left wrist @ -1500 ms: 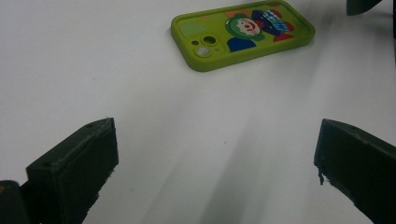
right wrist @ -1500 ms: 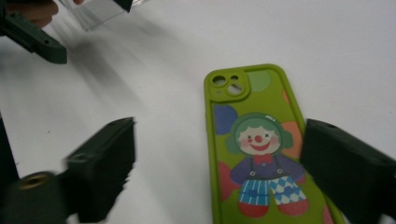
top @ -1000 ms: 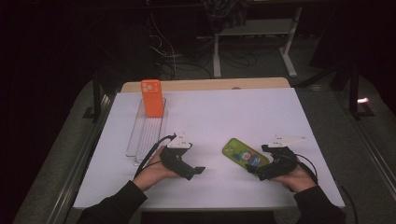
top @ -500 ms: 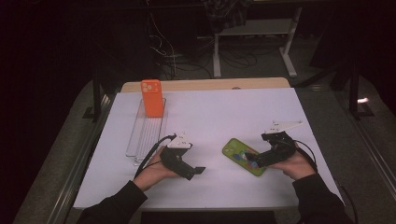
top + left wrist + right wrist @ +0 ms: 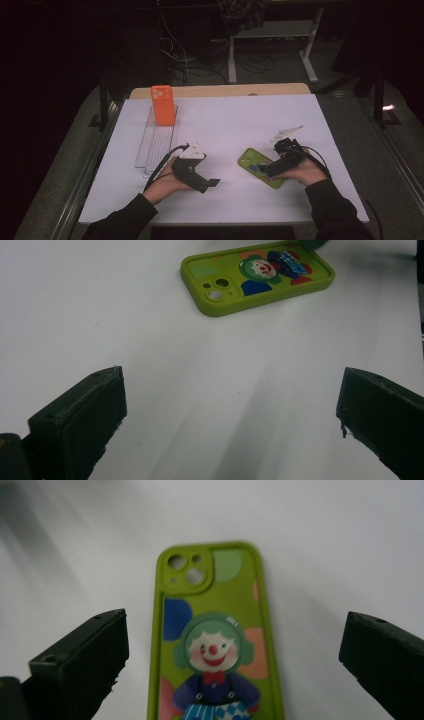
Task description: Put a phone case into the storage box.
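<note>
A green phone case [image 5: 260, 166] with a clown picture lies face down on the white table, right of centre. My right gripper [image 5: 267, 170] hovers over its near end, open, with the case [image 5: 212, 645] between the wide jaws and untouched. My left gripper [image 5: 212, 184] rests low on the table to the left, open and with nothing in it; the green case [image 5: 257, 275] lies ahead of it. An orange phone case [image 5: 163, 105] stands upright at the far end of a clear rack [image 5: 156, 145].
The white table sheet [image 5: 230, 125] ends at a wooden strip [image 5: 225, 90] along the back. Dark floor, cables and a stand's legs lie beyond. The clear rack stands along the left side.
My right gripper has moved left and forward over the green case's near end. The left gripper has stayed put.
</note>
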A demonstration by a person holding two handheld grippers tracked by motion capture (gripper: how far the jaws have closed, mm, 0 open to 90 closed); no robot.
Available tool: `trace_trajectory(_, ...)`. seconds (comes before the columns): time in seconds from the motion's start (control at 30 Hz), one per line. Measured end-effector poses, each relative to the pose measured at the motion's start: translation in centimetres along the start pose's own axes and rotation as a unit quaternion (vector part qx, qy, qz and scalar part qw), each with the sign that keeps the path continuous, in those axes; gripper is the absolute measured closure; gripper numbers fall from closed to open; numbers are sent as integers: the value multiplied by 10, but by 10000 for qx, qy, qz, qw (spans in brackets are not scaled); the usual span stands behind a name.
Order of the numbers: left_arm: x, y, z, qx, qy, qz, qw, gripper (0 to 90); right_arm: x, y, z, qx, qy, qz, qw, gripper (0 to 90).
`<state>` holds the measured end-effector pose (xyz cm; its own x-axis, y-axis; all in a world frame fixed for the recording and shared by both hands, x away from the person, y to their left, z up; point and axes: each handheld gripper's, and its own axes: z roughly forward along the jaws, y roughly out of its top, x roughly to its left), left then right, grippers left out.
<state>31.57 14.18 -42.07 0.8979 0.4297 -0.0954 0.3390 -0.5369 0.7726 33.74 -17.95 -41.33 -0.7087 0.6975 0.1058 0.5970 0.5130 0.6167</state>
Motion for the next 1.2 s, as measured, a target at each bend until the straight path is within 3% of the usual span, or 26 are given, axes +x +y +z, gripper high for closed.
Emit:
trace_trajectory(0.1, 0, 0, 0, 3, 1, 6, 10000, 0, 2, -4, 8, 265, -24, -34, 9996, 0)
trace_trajectory(0.37, 0, 0, 0, -2, -1, 4, 10000, 0, 5, -10, 20, 620, -36, -225, 9978, 24)
trace_trajectory(0.53, 0, 0, 0, 2, 3, 11, 10000, 0, 8, -14, 23, 830, 18, -223, 9963, 67)
trace_trajectory(0.8, 0, 0, 0, 4, 17, 9, 10000, 0, 12, -16, 23, 867, -219, -418, 9951, 125)
trace_trajectory(1.07, 1, 2, 1, 14, -35, 33, 10000, 0, 12, -16, 22, 857, -211, -406, 9953, 149)
trace_trajectory(1.2, 3, 5, 0, 20, -89, 68, 9999, 0, 7, -14, 19, 769, -64, -300, 9966, 150)
